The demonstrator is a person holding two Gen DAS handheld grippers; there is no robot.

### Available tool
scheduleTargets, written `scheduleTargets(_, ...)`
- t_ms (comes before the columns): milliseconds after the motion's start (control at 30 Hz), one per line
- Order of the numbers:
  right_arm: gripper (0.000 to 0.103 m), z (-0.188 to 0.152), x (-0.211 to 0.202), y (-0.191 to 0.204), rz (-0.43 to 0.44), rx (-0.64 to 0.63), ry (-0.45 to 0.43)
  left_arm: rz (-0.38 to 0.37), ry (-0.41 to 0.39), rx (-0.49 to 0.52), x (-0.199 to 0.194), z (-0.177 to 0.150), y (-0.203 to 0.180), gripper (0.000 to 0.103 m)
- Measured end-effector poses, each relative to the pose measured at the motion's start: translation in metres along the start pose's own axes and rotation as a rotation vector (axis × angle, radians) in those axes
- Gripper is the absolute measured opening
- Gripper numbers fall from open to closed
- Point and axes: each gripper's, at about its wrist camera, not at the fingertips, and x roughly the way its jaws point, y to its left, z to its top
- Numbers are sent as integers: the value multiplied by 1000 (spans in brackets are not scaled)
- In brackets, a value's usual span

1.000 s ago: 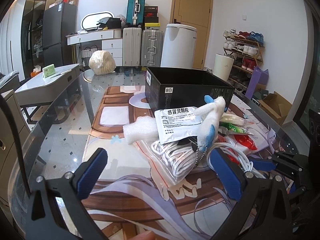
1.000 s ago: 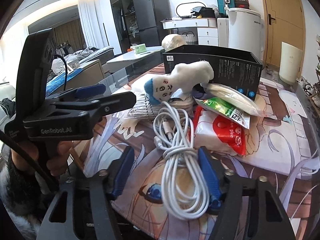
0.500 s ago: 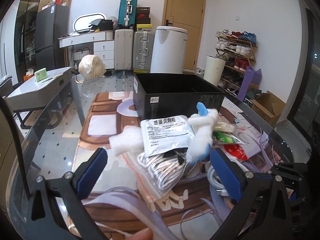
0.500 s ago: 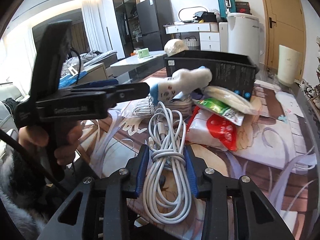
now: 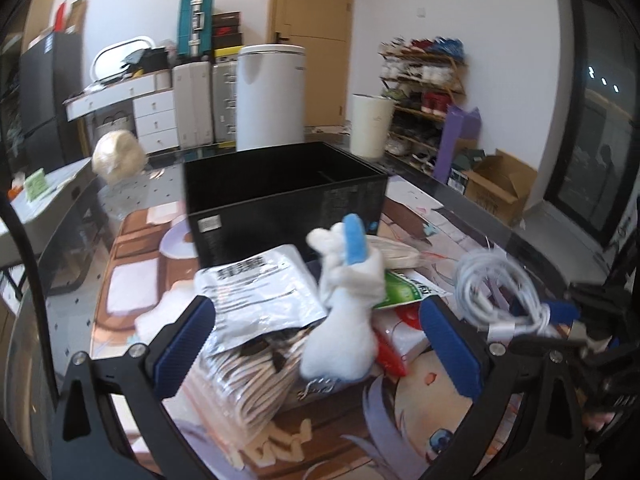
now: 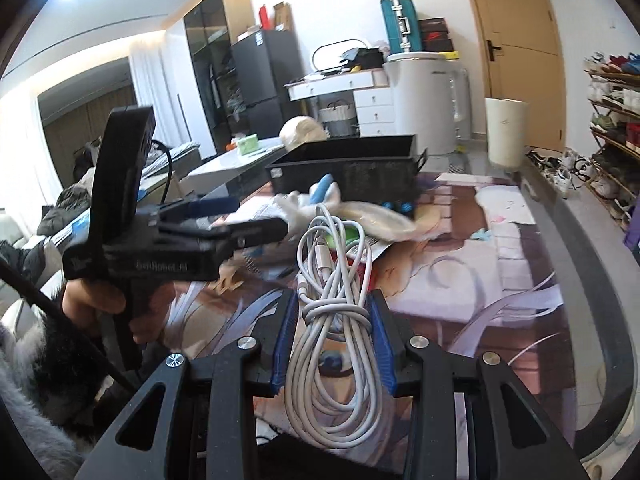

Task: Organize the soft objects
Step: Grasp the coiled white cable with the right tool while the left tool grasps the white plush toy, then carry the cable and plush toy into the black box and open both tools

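My right gripper [image 6: 333, 342] is shut on a coiled white cable [image 6: 334, 280] and holds it above the table; the cable also shows in the left wrist view [image 5: 500, 292], lifted at the right. My left gripper [image 5: 320, 340] is open around a pile: a white and blue plush toy [image 5: 344, 320], a silver medicine pouch [image 5: 260, 292] and a clear bag of white cords [image 5: 244, 376]. A black open box [image 5: 280, 196] stands behind the pile, also in the right wrist view [image 6: 352, 168].
A green packet [image 5: 404, 292] and a red and white pack [image 5: 390, 340] lie by the plush. A printed mat [image 6: 480, 264] covers the glass table. The left gripper's body [image 6: 160, 240] stands left of the cable. Suitcases, a white bin and a shoe rack stand beyond.
My right gripper closed on the white cable and lifted it off the mat. My left gripper moved forward and right, nearer the pile.
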Motion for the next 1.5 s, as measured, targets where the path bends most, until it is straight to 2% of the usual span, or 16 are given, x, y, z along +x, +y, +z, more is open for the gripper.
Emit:
scheduleTargets(67,35,3,-2,-4,-9,10,-15,-3,16,35,5,2,-8,98)
scheduleTargets(233,35,10,-2,-15,-28,28,-31,-23,84,72,19,1,-16,70)
scheduleTargets(333,35,13,0,-19,-41,32,-36,-53,78,79,20,2,-20,53)
scheduleTargets(367,35,14,1,-20,-46,32,-36,-72,78,84,19,2,-21,44)
scheduleTargets(467,35,16,4,-22,-48,32,-36,-100,77,92,17,2,-21,31)
scheduleTargets(700,35,19,7,-19,-48,38,-46,-167,57,27,3,3,-12,29)
scheduleTargets(933,35,30,7,-18,-37,58,-73,-197,0,-57,-19,9,10,29)
scheduleTargets(1233,35,62,16,-15,-45,59,-96,-135,-65,-103,-33,31,38,29)
scheduleTargets(1500,35,100,32,-12,-56,29,-90,-88,-72,-116,-24,52,52,29)
